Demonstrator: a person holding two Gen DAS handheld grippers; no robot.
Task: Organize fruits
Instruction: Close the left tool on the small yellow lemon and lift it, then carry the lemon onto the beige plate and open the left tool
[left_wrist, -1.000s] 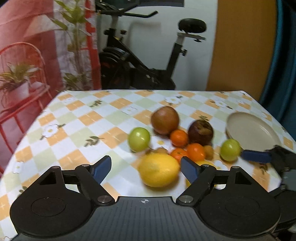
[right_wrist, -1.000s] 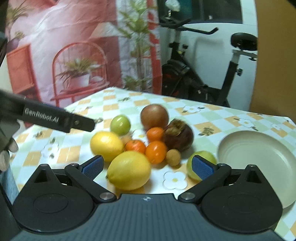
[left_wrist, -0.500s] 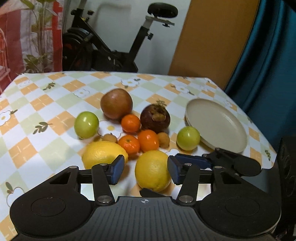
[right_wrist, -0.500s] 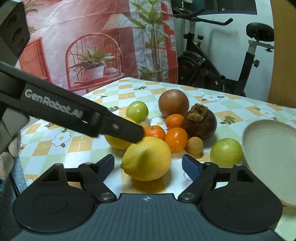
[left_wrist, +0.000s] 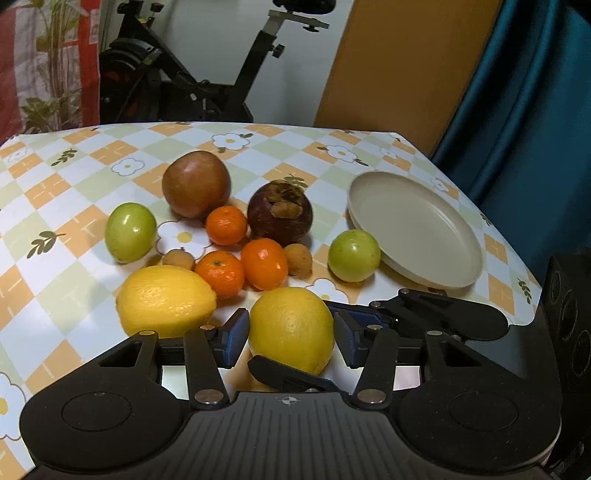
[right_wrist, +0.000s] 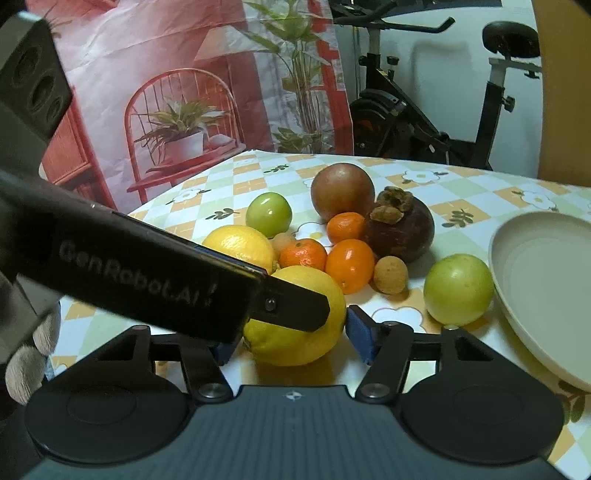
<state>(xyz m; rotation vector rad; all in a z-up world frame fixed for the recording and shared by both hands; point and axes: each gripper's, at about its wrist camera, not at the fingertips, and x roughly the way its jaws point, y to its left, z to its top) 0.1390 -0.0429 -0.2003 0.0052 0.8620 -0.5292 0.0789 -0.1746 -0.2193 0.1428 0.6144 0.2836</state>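
Observation:
A near lemon (left_wrist: 291, 328) lies at the table's front, and both grippers are around it. My left gripper (left_wrist: 290, 338) has its blue pads close beside the lemon's two sides. My right gripper (right_wrist: 291, 334) also brackets this lemon (right_wrist: 295, 317), and its pads touch or nearly touch it. The left gripper's finger (right_wrist: 288, 306) crosses in front of the lemon in the right wrist view. A second lemon (left_wrist: 164, 299), three small oranges (left_wrist: 264, 264), two green fruits (left_wrist: 354, 254), a mangosteen (left_wrist: 280, 212) and a brown round fruit (left_wrist: 195, 182) lie behind.
An empty beige plate (left_wrist: 417, 229) sits at the right, close to the table's right edge. Two small tan fruits (left_wrist: 298, 258) lie among the oranges. An exercise bike (left_wrist: 207, 85) and a printed backdrop (right_wrist: 166, 92) stand beyond the table.
Both grippers have moved in on the near lemon and narrowed their jaws around it. The left gripper has swung to the right, from the other lemon to this one.

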